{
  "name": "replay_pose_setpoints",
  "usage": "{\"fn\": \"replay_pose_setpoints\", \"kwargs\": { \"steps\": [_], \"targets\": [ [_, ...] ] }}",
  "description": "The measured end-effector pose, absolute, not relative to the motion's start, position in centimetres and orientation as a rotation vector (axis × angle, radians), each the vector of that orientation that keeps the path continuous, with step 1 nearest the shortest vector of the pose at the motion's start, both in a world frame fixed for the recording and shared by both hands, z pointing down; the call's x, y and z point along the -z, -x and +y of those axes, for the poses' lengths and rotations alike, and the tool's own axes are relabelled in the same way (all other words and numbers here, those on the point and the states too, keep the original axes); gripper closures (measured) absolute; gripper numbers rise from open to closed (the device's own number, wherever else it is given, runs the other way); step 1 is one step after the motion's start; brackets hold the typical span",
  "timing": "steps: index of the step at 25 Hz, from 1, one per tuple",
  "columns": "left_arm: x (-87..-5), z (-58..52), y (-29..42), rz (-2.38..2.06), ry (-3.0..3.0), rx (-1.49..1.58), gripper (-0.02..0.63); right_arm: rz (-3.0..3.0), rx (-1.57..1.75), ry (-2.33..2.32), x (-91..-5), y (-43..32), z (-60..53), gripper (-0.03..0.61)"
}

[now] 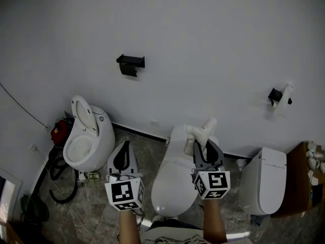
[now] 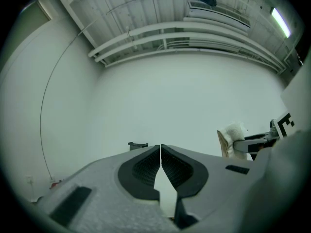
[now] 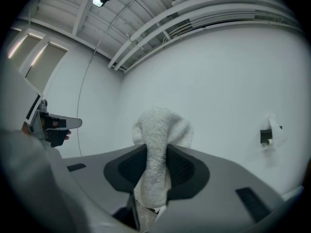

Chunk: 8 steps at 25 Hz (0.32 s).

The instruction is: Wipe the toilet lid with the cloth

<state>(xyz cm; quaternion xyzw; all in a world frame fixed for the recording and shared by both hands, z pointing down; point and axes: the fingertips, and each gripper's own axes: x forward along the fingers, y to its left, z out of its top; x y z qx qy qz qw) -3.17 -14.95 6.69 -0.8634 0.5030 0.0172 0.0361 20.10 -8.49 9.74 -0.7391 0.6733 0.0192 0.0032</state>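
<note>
Cloth: a white, fluffy terry cloth [image 3: 158, 130] is sitting bunched between the right jaws, its free end sticking out past the tips.
Right gripper: the right gripper [image 1: 203, 145] is clamping narrowly on that cloth and hovering over the rear part of the middle toilet, near the grey wall [image 1: 203, 44].
Left gripper: the left gripper [image 2: 160, 153] is holding nothing, its jaws pressing together at the tips, and is hanging over the floor just left of the same toilet.
Toilet lid: the smooth white oval lid [image 1: 170, 184] is lying closed, its long axis running from the wall towards the person.
Key relation: the lid is lying below and slightly left of the cloth-bearing jaws. Both gripper views are looking up at wall and ceiling, so neither is showing the lid.
Nearer hand: the right one is nearer, already being above the lid's back end.
Next move, judging: the right gripper is probably needing to tip downward, bringing the cloth onto the lid, before stroking along that long axis.
</note>
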Motion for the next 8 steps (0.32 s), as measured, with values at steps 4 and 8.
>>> {"fn": "replay_pose_setpoints", "kwargs": {
  "steps": [4,8],
  "targets": [
    [-6.64,-15.01,3.25,1.544,2.65,-0.057,0.6,2.115,-0.067,2.318,-9.69,-20.1,-8.55,0.468],
    [-6.42,-15.16,3.26,1.536,2.646,-0.061,0.6,2.108,-0.073,2.319,-9.53,-20.2,-8.66,0.468]
  ]
}}
